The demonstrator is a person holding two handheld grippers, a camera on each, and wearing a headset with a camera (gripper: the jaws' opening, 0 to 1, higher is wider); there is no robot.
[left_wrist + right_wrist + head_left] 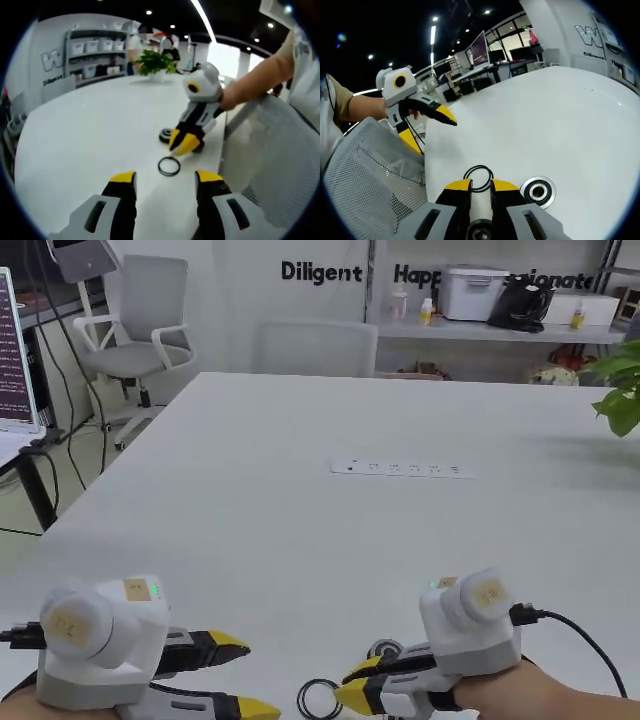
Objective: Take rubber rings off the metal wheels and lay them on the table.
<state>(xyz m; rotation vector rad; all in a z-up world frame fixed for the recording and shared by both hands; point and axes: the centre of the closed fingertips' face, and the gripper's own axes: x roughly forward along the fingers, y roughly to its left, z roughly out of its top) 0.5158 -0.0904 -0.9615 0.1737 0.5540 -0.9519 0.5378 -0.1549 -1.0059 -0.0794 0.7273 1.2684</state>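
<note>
Head view first, containers-wise: pretty much just a lidded storage box (pixel 475 292) up on the shelf (pixel 500 332) by the back wall. The lid was on, so no telling what was in it. A plant (pixel 620 390) poked in from the right. On the white table (pixel 300 520) one loose rubber ring (pixel 300 698) lay flat, close to the near edge, between the two sets of tips and just beside the right one's. The left gripper (pixel 248 675) had its jaws spread wide with nothing in them, and in its own view the ring sat just past the gap. The right gripper (pixel 348 685) had its jaws pulled nearly together, with a thin strip of table showing between the tips. A round dark thing (pixel 480 232) sat low between them in the right gripper view, and honestly I couldn't tell if it was clamped. A metal wheel (pixel 383 650) lay flat just beside that gripper, on its far side. Past all that the tabletop ran wide and bare out to a power strip (pixel 400 468) mid-table, so loads of room. A mesh chair back (pixel 370 165) sat close along the near edge. An office chair (pixel 150 320) and a monitor (pixel 15 360) were off to the far left.
</note>
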